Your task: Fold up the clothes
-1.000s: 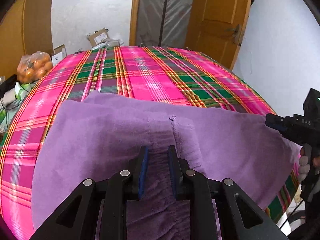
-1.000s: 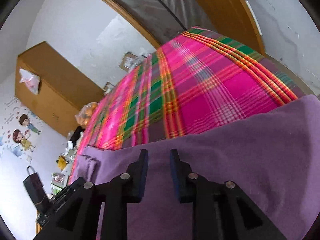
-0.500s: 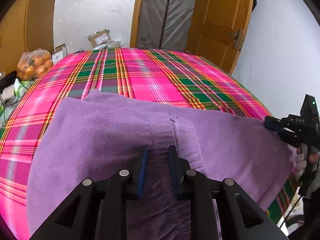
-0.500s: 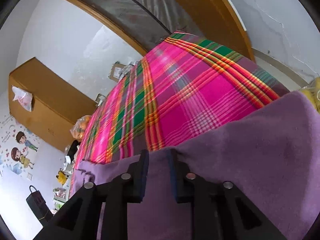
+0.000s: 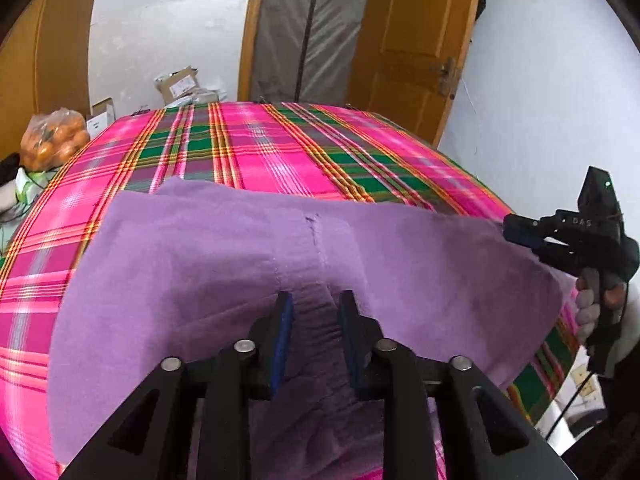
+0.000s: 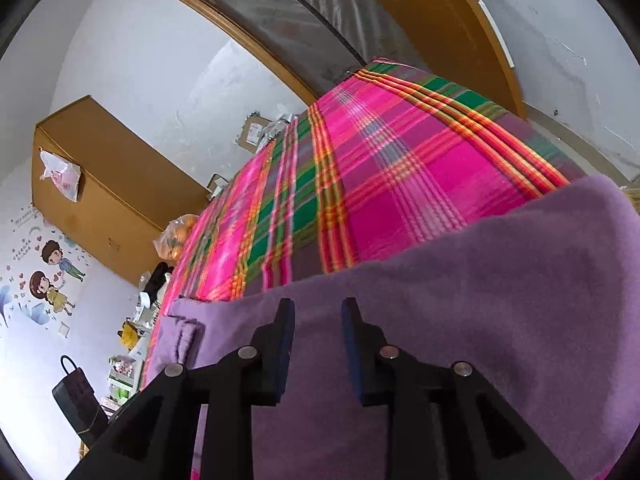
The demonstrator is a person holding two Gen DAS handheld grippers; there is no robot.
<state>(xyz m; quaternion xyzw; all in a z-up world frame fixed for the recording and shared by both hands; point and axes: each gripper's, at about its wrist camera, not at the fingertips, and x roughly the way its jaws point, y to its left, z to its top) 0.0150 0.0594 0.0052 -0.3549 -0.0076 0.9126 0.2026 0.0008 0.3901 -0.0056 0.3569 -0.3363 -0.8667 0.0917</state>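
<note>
1. A purple garment (image 5: 224, 264) of soft fleece lies spread across the near part of a bed covered by a pink, green and orange plaid blanket (image 5: 280, 148).
2. The garment has a seam (image 5: 318, 240) running toward the near edge, and a gathered band bunches up at that near edge.
3. The left gripper (image 5: 314, 312) sits low over the gathered band, pointing down at the cloth. Its jaws are opening; the bunched cloth rises between the blue pads (image 5: 282, 332), but the pads do not appear to press on it.
4. The right gripper (image 6: 318, 320) hovers over the garment's far edge on the right side of the bed. Its jaws stand apart, with flat cloth under them and nothing pinched.
5. From the left wrist camera the right gripper shows at the right edge of the bed, its tip at the garment's right corner, held by a hand (image 5: 596, 300).
6. A bag of oranges (image 5: 54, 142) sits to the left of the bed, with cardboard boxes (image 5: 178, 84) beyond the far end.
7. A wooden door (image 5: 416, 48) stands open at the far right, and a wooden cabinet (image 6: 108, 196) stands against the left wall.
</note>
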